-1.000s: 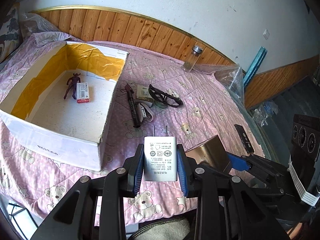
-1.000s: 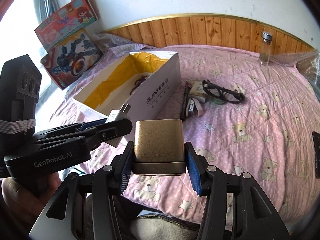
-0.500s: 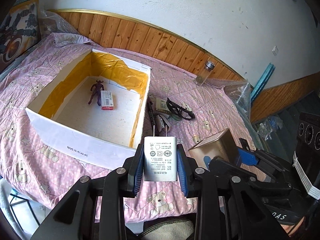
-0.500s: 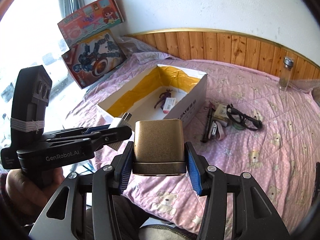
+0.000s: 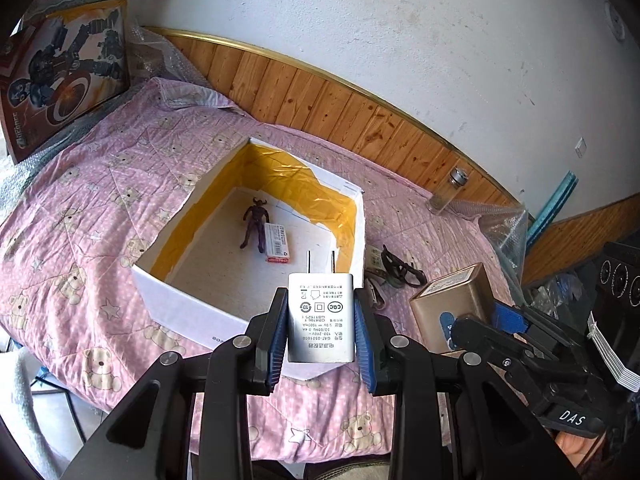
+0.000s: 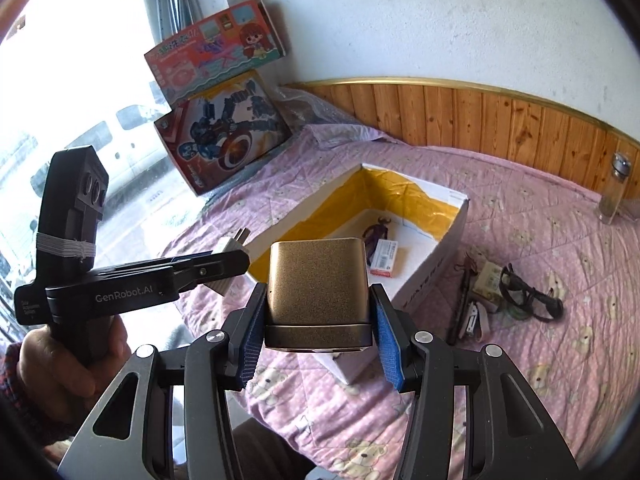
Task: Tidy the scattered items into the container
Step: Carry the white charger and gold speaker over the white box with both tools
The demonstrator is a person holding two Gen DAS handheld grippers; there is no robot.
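Left wrist view, L to R: toy boxes [image 5: 64, 76] lean vs wall at far left; pink quilt [image 5: 80, 216] covers the bed; white carton [image 5: 188, 308] w/ yellow lining sits mid-bed, holding a dark figurine [image 5: 254, 226] and a small red-white pack [image 5: 278, 244] touching it. Left gripper [image 5: 321, 322] is clamped on a white charger [image 5: 321, 316], prongs up, above carton's near edge. Just right of carton: glasses [image 5: 400, 270], stapler [image 5: 374, 294] on quilt. Right gripper [image 5: 472, 316] is clenched on a gold tin [image 5: 452, 296], held above quilt beside carton. Glass jar [image 5: 448, 192] stands by wood panelling, far right.
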